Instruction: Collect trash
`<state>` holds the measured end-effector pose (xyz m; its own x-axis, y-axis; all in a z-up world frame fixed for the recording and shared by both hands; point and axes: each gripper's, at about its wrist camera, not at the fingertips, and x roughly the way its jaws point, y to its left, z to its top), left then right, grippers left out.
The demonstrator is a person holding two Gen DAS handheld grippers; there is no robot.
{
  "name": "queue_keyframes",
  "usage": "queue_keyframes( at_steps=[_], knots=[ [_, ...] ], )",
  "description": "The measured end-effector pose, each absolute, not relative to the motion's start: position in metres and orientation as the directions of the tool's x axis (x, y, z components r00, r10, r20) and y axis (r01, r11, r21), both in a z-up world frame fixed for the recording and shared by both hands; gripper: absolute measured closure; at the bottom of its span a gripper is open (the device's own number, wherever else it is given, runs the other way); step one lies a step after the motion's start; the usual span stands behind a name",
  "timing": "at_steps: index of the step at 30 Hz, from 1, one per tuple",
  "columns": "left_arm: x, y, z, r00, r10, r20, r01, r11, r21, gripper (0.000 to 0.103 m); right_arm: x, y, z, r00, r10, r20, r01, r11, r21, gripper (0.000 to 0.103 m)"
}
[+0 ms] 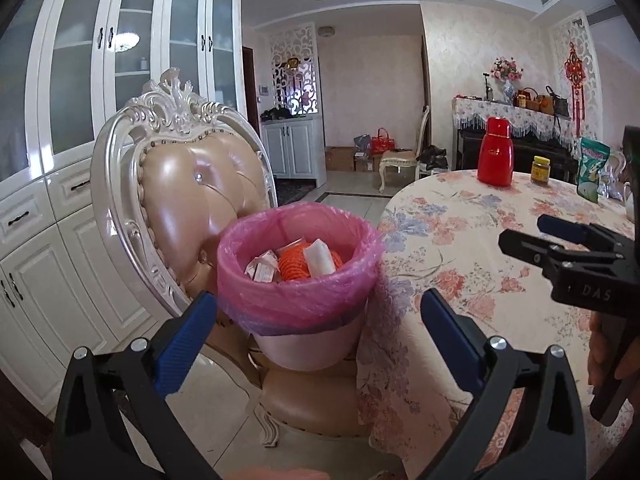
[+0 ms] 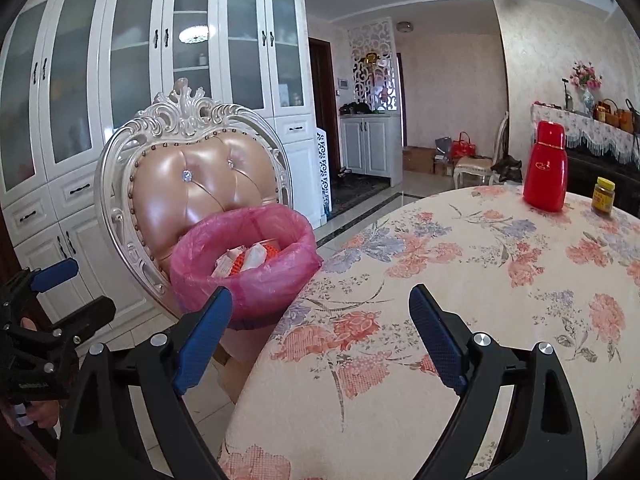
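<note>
A trash bin with a pink liner (image 1: 296,300) (image 2: 260,284) stands on the seat of an ornate chair (image 1: 188,184) (image 2: 192,184), right beside the table. Inside it lie an orange net-like piece (image 1: 294,266), a white scrap (image 1: 318,260) and paper wrappers (image 1: 262,268). My left gripper (image 1: 319,296) (image 2: 94,287) is open and empty, held in front of the bin and a little above its rim. Over the table's near edge, my right gripper (image 2: 321,294) (image 1: 520,231) is open too, with nothing between its fingers, to the right of the bin.
The round table with a floral cloth (image 2: 460,280) (image 1: 460,240) carries a red thermos (image 2: 546,168) (image 1: 496,154), a small yellow-lidded jar (image 2: 603,196) (image 1: 541,170) and a green bag (image 1: 592,168) at its far side. White cabinets (image 1: 60,120) line the wall behind the chair.
</note>
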<state>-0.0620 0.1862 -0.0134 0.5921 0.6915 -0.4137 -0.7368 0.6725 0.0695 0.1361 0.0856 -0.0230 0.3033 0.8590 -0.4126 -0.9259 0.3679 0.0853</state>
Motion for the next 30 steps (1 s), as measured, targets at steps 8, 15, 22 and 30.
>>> queue_keyframes(
  at_steps=[8, 15, 22, 30],
  knots=[
    [-0.06, 0.187, -0.018, 0.591, 0.687, -0.423, -0.735, 0.674, 0.068, 0.004, 0.133, 0.086, -0.022, 0.31, 0.864, -0.396, -0.928, 0.366, 0.074, 0.019],
    [-0.062, 0.193, -0.023, 0.578, 0.691, -0.434, -0.749, 0.661, 0.053, 0.004, 0.122, 0.088, -0.022, 0.28, 0.88, -0.384, -0.945, 0.322, 0.05, 0.019],
    [-0.061, 0.195, -0.025, 0.576, 0.687, -0.443, -0.747, 0.663, 0.056, 0.004, 0.122, 0.088, -0.022, 0.28, 0.882, -0.38, -0.944, 0.325, 0.061, 0.019],
    [-0.061, 0.194, -0.026, 0.577, 0.686, -0.443, -0.744, 0.665, 0.06, 0.004, 0.122, 0.087, -0.021, 0.282, 0.883, -0.375, -0.943, 0.327, 0.062, 0.019]
  ],
)
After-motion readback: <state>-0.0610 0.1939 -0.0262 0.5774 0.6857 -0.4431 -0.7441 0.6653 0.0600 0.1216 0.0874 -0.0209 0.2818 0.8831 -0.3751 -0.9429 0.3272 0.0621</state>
